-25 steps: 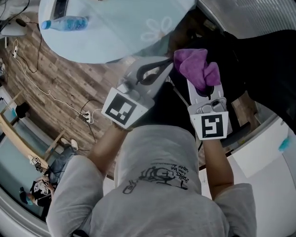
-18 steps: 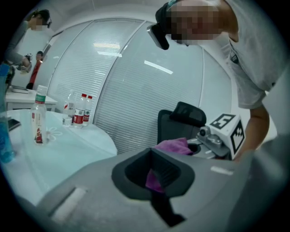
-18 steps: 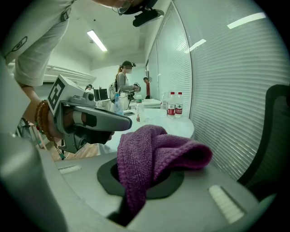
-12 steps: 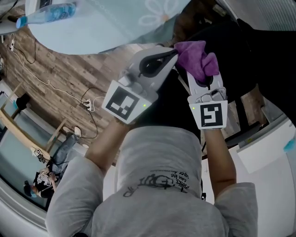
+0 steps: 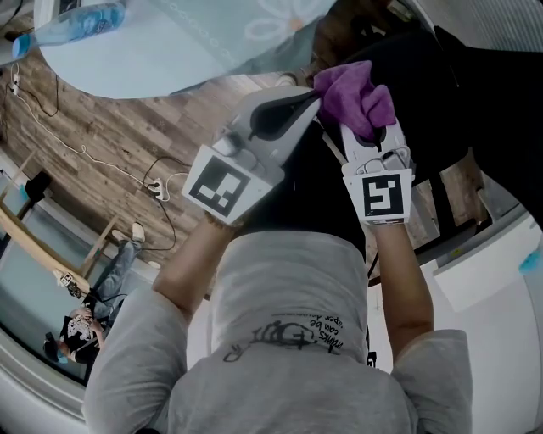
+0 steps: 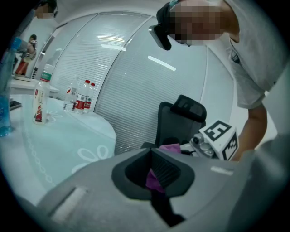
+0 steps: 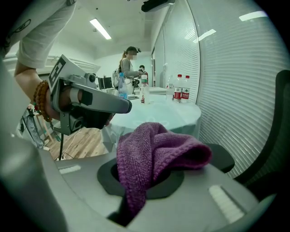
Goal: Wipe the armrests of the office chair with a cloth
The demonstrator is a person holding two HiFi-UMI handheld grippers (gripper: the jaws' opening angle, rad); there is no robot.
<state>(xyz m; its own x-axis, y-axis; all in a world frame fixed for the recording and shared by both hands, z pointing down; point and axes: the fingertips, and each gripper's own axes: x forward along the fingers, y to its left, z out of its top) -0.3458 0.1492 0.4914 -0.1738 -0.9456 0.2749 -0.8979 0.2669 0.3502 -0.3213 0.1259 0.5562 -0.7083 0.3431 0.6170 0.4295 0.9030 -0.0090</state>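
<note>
A purple cloth [image 5: 352, 93] is bunched in my right gripper [image 5: 366, 140], which is shut on it. In the right gripper view the cloth [image 7: 154, 149] drapes over the jaws, and a black armrest pad [image 7: 222, 156] of the office chair [image 5: 441, 85] lies just behind it. My left gripper [image 5: 312, 102] points at the cloth from the left, jaws together and holding nothing, with its tip close beside the cloth. In the left gripper view the chair [image 6: 179, 122] stands ahead, with the cloth [image 6: 170, 147] in front of it.
A round pale-blue table [image 5: 178, 51] with a water bottle [image 5: 72, 21] stands left of the chair; several bottles [image 6: 81, 95] sit on its far side. Cables and a power strip [image 5: 161, 191] lie on the wood floor. A white-slatted wall [image 7: 235, 72] runs behind the chair.
Both grippers have moved up toward the chair. The left gripper's tip has closed in on the cloth. The cloth stays held in the right gripper.
</note>
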